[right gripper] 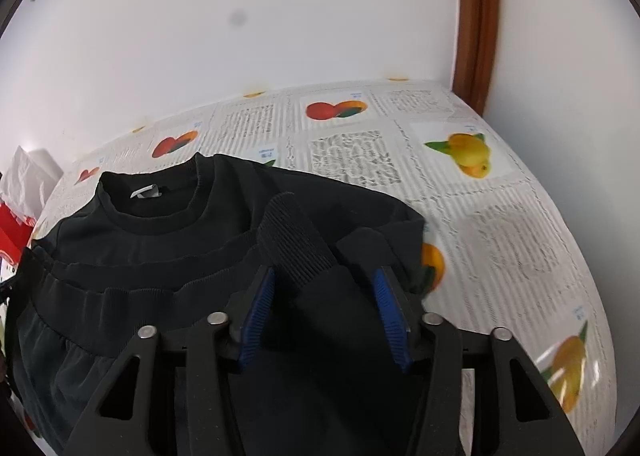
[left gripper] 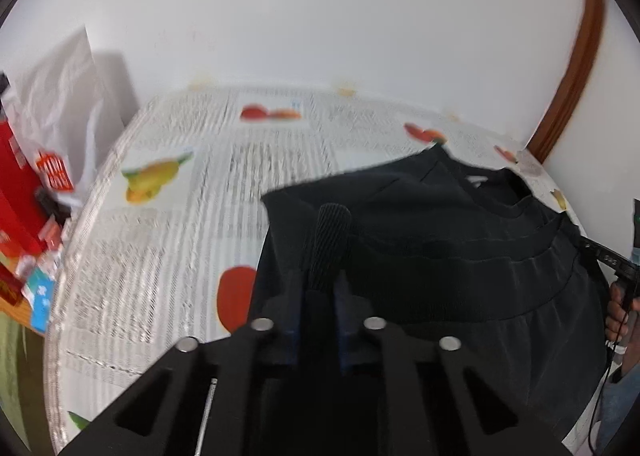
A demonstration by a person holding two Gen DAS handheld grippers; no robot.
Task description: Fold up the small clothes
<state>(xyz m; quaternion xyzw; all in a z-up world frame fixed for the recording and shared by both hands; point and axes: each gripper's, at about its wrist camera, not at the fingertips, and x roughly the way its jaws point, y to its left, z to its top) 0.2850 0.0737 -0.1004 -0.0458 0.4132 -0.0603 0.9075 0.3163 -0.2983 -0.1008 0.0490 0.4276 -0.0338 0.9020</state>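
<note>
Right wrist – garment's [right gripper: 160, 240] white label [right gripper: 144, 192], perhaps.

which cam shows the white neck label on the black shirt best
The right wrist view: the white neck label sits sharp inside the collar of the black shirt, facing the camera. The left wrist view shows only a small blurred sliver of it near the far collar edge.

Black sweatshirt [right gripper: 168, 212]: matt knit cloth, ribbed collar and hem. Tablecloth [left gripper: 168, 256]: glossy plastic, fruit print, finely ridged. Right gripper [right gripper: 320, 256]: matt black plastic frame, ribbed blue pads, bright metal pins. Door frame [right gripper: 476, 16]: brown varnished wood. Wall [left gripper: 320, 16]: smooth matt white.
</note>
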